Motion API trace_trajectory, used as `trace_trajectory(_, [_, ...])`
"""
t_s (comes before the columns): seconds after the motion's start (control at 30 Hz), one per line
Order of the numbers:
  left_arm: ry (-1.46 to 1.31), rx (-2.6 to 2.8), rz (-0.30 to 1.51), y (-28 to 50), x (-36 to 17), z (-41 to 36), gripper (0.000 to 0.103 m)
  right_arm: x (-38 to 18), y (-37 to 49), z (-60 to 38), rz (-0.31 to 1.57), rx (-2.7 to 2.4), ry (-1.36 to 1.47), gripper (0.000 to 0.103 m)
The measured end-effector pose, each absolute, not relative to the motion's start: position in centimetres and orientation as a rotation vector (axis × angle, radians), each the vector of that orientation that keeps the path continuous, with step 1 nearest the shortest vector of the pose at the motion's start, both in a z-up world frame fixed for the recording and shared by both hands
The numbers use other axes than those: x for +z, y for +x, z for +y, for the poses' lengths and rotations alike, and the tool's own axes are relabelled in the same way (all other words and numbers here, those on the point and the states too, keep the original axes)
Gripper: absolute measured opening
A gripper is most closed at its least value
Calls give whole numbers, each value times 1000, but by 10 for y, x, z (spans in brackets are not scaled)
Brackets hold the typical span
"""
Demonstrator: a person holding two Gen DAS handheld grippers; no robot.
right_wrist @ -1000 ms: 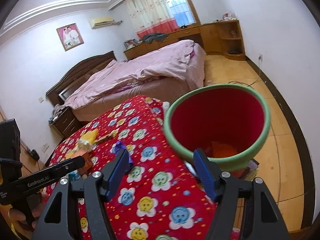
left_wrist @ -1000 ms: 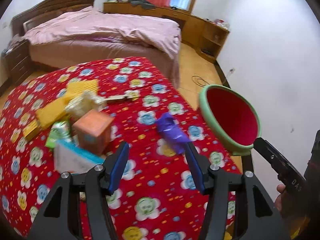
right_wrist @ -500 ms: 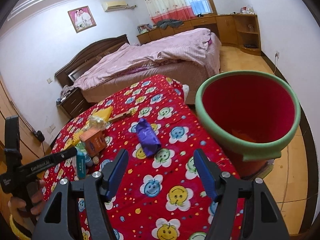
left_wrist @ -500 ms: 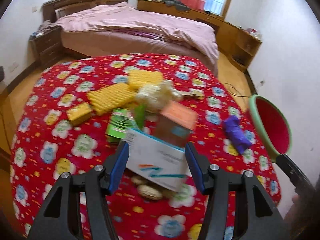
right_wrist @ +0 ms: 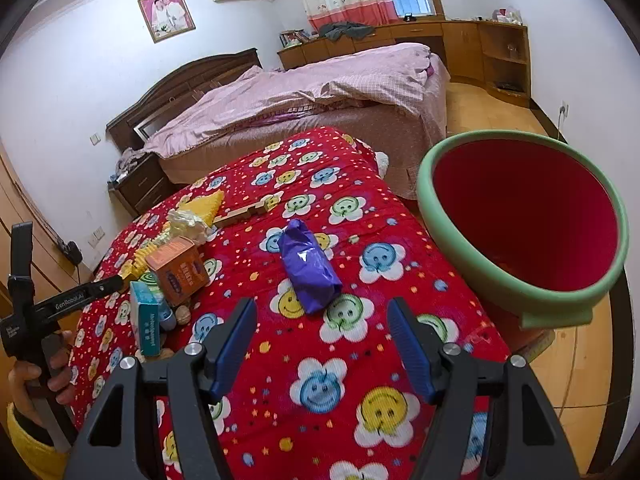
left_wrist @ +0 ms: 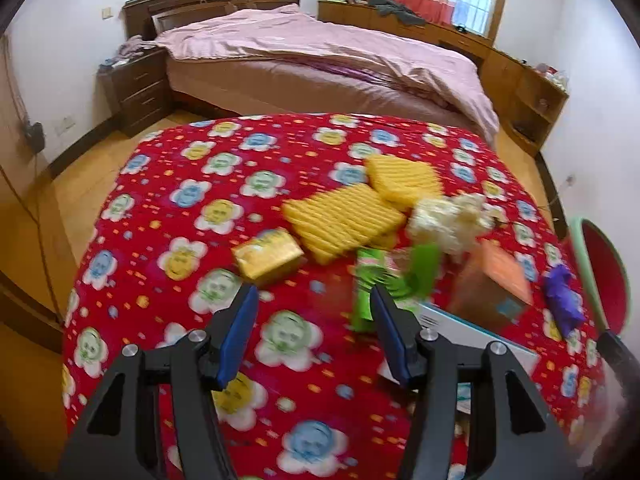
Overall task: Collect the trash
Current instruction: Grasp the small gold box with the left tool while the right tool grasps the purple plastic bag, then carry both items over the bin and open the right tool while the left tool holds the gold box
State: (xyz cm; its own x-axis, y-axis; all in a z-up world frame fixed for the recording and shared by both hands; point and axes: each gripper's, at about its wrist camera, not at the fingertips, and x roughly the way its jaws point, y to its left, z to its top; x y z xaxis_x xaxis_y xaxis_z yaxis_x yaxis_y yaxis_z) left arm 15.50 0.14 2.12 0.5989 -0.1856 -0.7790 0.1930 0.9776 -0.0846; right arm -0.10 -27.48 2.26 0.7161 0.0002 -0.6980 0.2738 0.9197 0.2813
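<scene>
Trash lies on a table with a red flowered cloth (left_wrist: 168,208). In the left wrist view my left gripper (left_wrist: 314,316) is open over the cloth, nothing between its fingers. Just ahead are a gold packet (left_wrist: 268,254), yellow ridged wrappers (left_wrist: 344,220), a green packet (left_wrist: 372,284), crumpled white paper (left_wrist: 452,220), an orange box (left_wrist: 496,284) and a white-and-teal box (left_wrist: 472,332). In the right wrist view my right gripper (right_wrist: 322,320) is open and empty, close behind a purple wrapper (right_wrist: 308,268). The red bin with a green rim (right_wrist: 520,292) stands at the table's right edge.
A bed with pink covers (right_wrist: 320,92) stands behind the table, a dark nightstand (left_wrist: 136,88) beside it. Wooden cabinets (right_wrist: 480,44) line the far wall. A hand (right_wrist: 36,376) holds the left gripper at the left of the right wrist view. Walnuts (right_wrist: 184,314) lie beside the boxes.
The left wrist view has swung left from the purple wrapper and bin to the pile of packets and boxes. The right gripper has dropped and turned from the bin toward the purple wrapper.
</scene>
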Motion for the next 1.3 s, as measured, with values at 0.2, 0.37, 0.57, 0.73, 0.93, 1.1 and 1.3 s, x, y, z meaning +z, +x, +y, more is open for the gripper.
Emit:
trace_trajectory(0.2, [38,-203,907,178,13,17,58,16,20,-274,787,-170,355,70])
trace_trajectory(0.37, [73,-202,919,192,3,19,58,10,36,-273,806,-175,341,70])
trace_trajectory(0.57, [71,-224,941,205,-12,17,58,0,53,-272,831,-171,324,70])
trace_trajectory(0.73, [64,-228,930,208,-17,16,58,-9,61,-271,844,-163,324,70])
trace_trajectory(0.93, [74,-214,918,209,-17,13,58,-10,68,-270,847,-145,321,46])
trace_trajectory(1.1, [65,-213,909,200,-14,12,48,-9,66,-269,846,-138,324,29])
trace_trajectory(1.3, [28,-253,880,178,-1,12,48,-6,52,-268,833,-111,356,26])
